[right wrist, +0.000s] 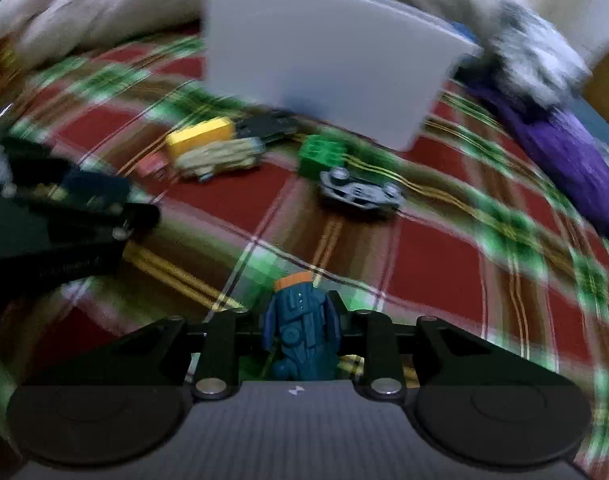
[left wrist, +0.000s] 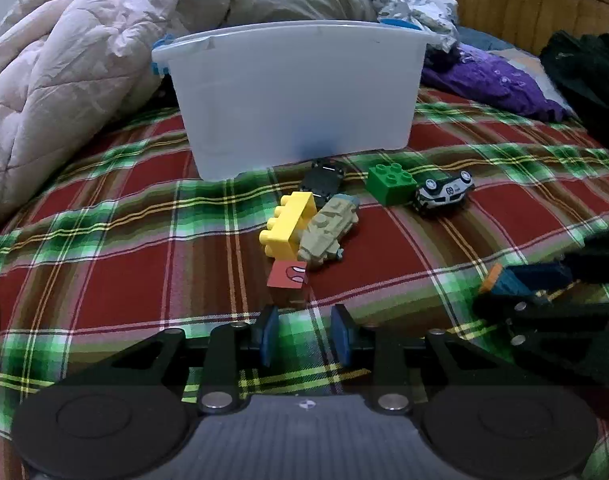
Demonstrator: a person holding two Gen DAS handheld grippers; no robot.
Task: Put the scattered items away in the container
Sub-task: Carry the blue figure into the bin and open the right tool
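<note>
A translucent white tub stands on the plaid bedspread; it also shows in the blurred right wrist view. In front of it lie a yellow brick, a tan toy vehicle, a red block, a black toy car, a green brick and an overturned white toy car. My left gripper is open and empty, just short of the red block. My right gripper is shut on a teal toy with an orange tip, held above the bedspread; it shows at the right of the left wrist view.
A crumpled pinkish quilt piles up at the left and behind the tub. Purple cloth and dark clothing lie at the right, below a wooden headboard.
</note>
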